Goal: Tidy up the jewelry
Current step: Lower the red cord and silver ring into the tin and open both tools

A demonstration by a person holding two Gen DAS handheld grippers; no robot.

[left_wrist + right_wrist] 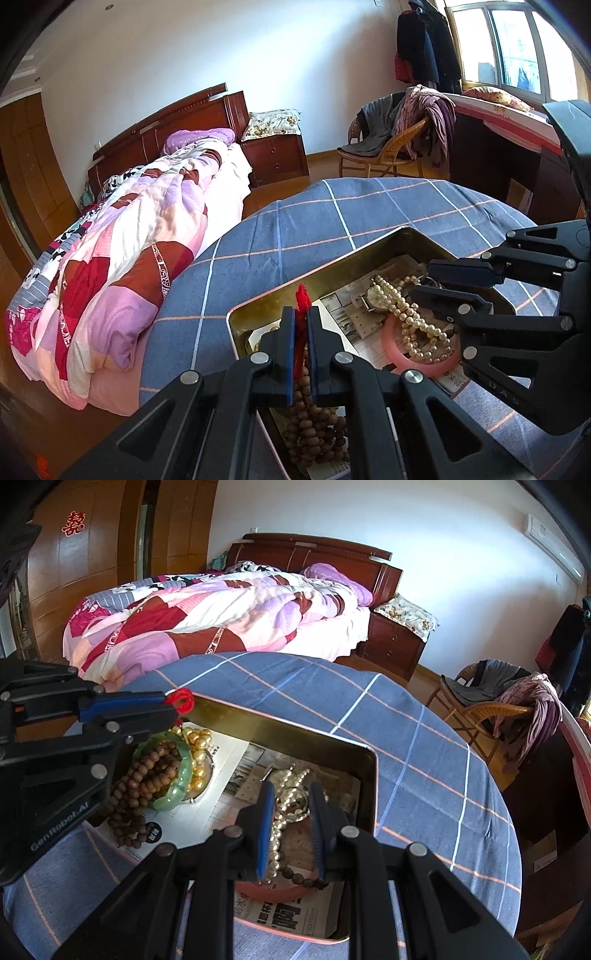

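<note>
A gold metal tin [332, 266] lined with newspaper sits on a blue checked tablecloth; it also shows in the right wrist view [280, 723]. My left gripper [300, 317] is shut on the red cord [303, 295] of a brown wooden bead string [314, 428] that hangs into the tin. The same cord [180, 698] and beads [142, 775] show in the right wrist view. My right gripper [291, 794] is open, its fingers on either side of a pearl necklace [284, 805] in the tin. The pearls [413, 317], a watch [375, 297] and a pink bangle [421, 360] lie together.
A green bangle [177, 786] and gold beads [197, 746] lie at the tin's left end. The round table's edge [513, 849] curves close on the right. A bed [221, 616], a nightstand [275, 157] and a wicker chair [388, 147] with clothes stand beyond.
</note>
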